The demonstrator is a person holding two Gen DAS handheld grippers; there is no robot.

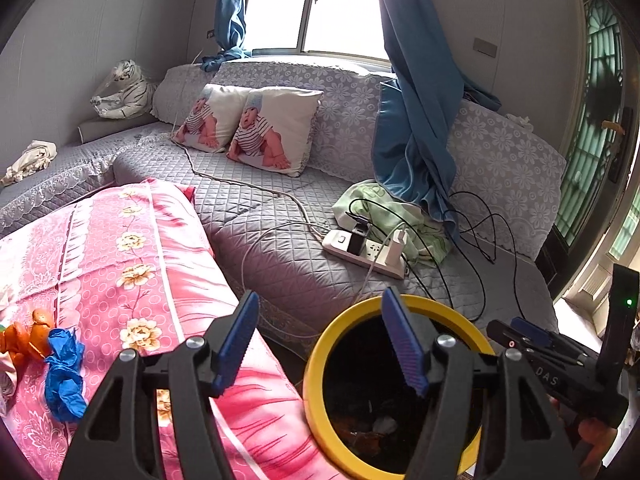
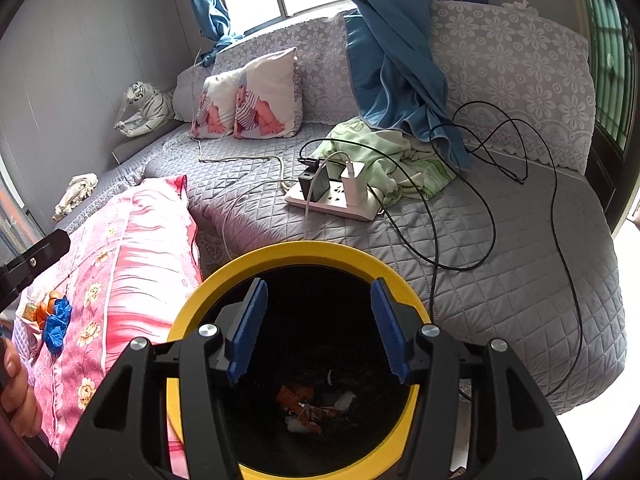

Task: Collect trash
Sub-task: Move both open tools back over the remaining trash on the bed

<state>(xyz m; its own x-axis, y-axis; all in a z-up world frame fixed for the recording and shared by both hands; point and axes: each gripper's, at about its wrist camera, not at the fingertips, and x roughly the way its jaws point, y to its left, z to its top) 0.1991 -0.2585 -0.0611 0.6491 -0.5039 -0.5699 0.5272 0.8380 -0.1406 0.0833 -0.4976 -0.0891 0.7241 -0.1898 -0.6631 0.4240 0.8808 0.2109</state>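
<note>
A yellow-rimmed black trash bin (image 1: 320,344) (image 2: 328,250) stands between the pink table cover and the sofa. Wrappers and paper scraps (image 2: 310,404) lie at its bottom. My right gripper (image 2: 320,332) is open and empty, right above the bin's mouth. My left gripper (image 1: 320,340) is open and empty, over the gap between the table's edge and the bin's left rim. On the pink cover lie a crumpled blue glove (image 1: 64,376) (image 2: 56,322) and orange peel (image 1: 28,334) (image 2: 46,306), left of both grippers. The right gripper also shows in the left wrist view (image 1: 532,336).
A grey quilted sofa (image 2: 500,240) lies behind the bin, with a white power strip (image 1: 364,252) (image 2: 336,200), black and white cables (image 2: 492,216), a green cloth (image 2: 396,160), two baby-print pillows (image 1: 256,128) and a hanging blue curtain (image 1: 416,120). A toy tiger (image 1: 124,90) sits far left.
</note>
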